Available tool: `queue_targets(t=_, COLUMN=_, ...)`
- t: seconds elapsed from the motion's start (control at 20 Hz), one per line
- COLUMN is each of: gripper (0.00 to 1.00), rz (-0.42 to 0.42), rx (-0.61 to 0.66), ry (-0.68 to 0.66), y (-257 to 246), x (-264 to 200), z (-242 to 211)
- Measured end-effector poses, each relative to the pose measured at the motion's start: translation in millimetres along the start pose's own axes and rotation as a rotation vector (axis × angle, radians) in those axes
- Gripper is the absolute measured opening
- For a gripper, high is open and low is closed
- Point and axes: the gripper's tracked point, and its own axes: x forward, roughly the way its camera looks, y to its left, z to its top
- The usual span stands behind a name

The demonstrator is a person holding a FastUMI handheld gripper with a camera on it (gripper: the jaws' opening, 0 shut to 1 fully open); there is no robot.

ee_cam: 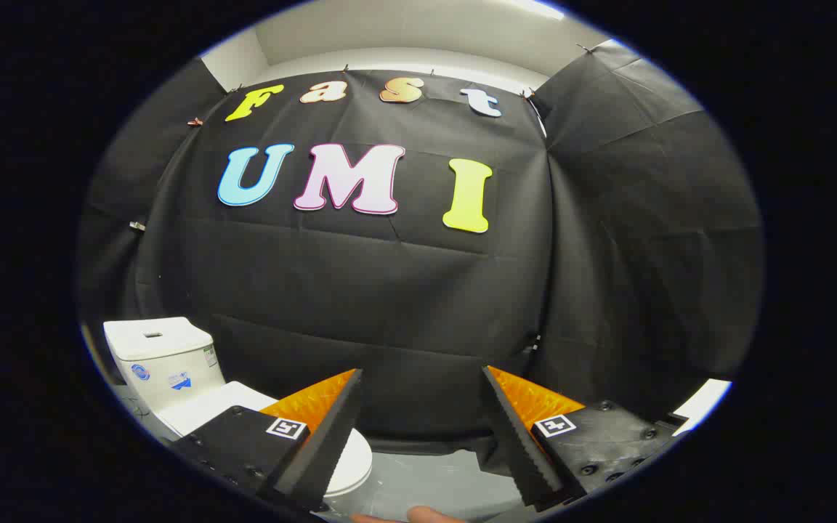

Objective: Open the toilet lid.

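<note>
1. Cloth wall (389, 290): black fabric, matte and creased, hung in at least three panels that meet at vertical folds. Small clips hold its upper edge. It backs the whole booth and drops to the floor behind the toilet.
2. Ceiling and upper wall (404, 36): white, smooth, seen above the cloth's top edge.
3. Floor (426, 479): pale grey, smooth with a slight sheen, visible between the two fingers and beyond them.
4. Toilet, one: white glazed ceramic, standing against the cloth, off to the left of the left finger.
   - Tank (164, 359): boxy with rounded corners, one flat flush button on its top, two small stickers on its front face.
   - Toilet lid (349, 461): one, white, smooth, rounded at its front end. It lies flat and closed over the bowl. The left finger hides its middle part; its front edge shows just right of that finger.
5. Gripper (422, 378): one, with two wedge-shaped fingers. Inner faces are toothed like a saw edge; outer faces carry a pebbled texture. Each finger's block bears one square marker. Fingers stand wide apart, released, with nothing between them. They are above and in front of the lid, not touching it.
6. Fingertip (429, 516): one, of a person, at the gripper's base.
</note>
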Motion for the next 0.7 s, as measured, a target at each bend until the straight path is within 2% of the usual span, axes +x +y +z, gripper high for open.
queue_targets(t=0.7, gripper=0.98, rz=0.005, rx=0.018, ry=-0.005, y=-2.0, x=-0.7, z=3.1)
